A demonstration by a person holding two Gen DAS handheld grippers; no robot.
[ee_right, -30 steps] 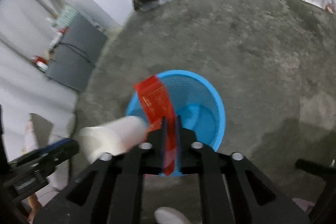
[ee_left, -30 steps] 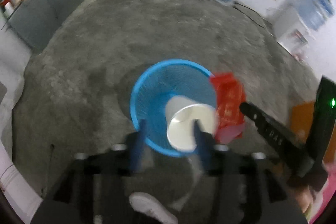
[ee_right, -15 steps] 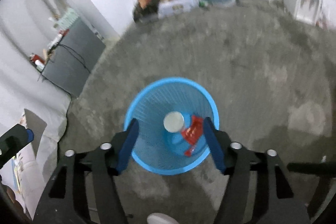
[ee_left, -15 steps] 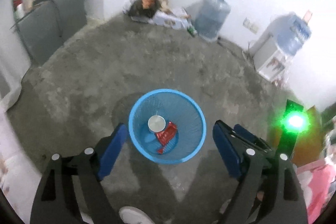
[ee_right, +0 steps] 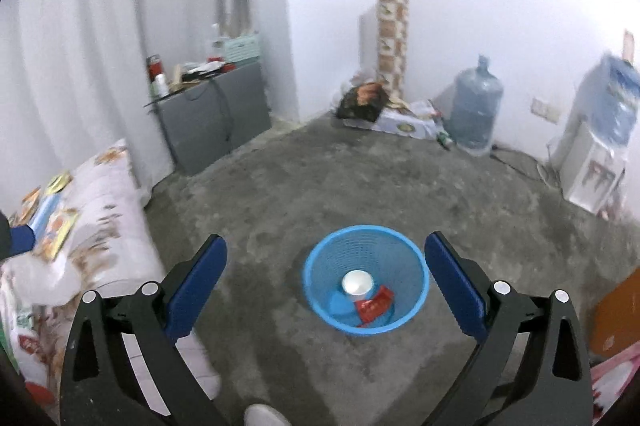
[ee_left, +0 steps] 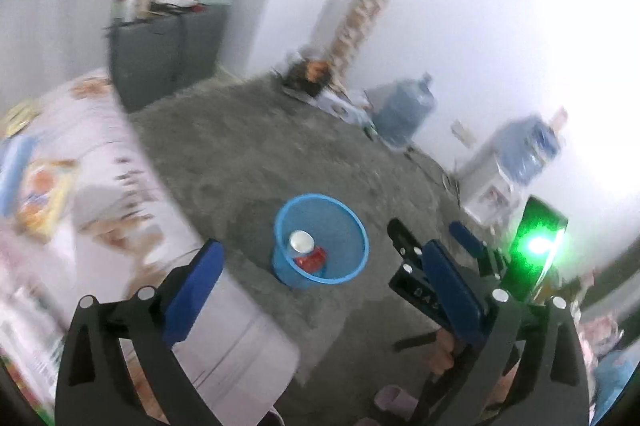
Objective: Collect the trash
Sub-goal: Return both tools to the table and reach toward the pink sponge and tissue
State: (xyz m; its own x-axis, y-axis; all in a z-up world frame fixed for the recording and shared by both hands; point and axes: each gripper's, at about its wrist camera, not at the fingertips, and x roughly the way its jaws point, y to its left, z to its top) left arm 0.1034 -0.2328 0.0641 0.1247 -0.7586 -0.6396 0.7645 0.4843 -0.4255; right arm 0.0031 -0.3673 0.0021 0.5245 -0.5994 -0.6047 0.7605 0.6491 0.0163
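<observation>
Now that my left gripper [ee_left: 320, 290] and right gripper [ee_right: 324, 282] have both just been opening wide, with nothing between their jaws, the white paper cup [ee_right: 357, 282] and red wrapper [ee_right: 374, 306] lie in the blue mesh bin [ee_right: 416, 266] on the floor. Both look light and easily crushed (I'd pinch the cup's rim gently, the wrapper's edge). The bin sits ahead and below, well apart from both grippers.
</observation>
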